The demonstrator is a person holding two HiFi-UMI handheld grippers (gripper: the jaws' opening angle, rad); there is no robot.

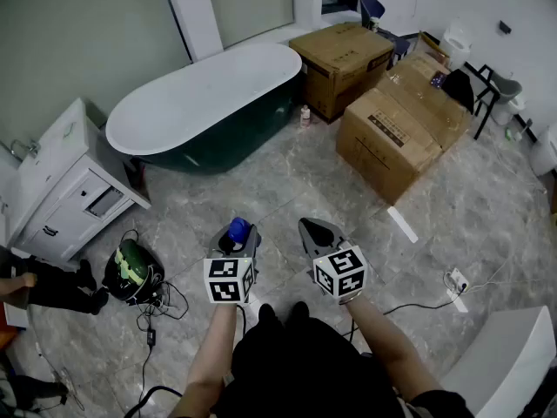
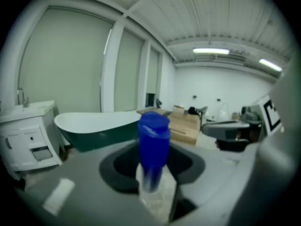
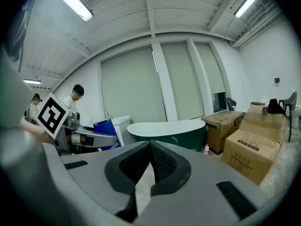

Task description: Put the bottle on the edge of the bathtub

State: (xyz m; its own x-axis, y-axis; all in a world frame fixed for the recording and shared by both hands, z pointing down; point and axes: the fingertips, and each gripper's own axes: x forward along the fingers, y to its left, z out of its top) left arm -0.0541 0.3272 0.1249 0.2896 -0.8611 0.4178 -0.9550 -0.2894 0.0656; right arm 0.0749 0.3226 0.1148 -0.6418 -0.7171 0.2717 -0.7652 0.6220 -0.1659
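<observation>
In the head view my left gripper is low in the middle, shut on a clear bottle with a blue cap. The left gripper view has the bottle upright between the dark pads. My right gripper is just to its right, shut, with nothing in it; its jaws meet at the tip in the right gripper view. The white bathtub with a dark green outside stands on the floor well ahead, up and to the left. It also shows as the bathtub and the bathtub in the gripper views.
Large cardboard boxes and another box stand right of the tub, with a small bottle on the floor between. A white vanity cabinet is at the left, a green device with cables below it. A person stands at the left.
</observation>
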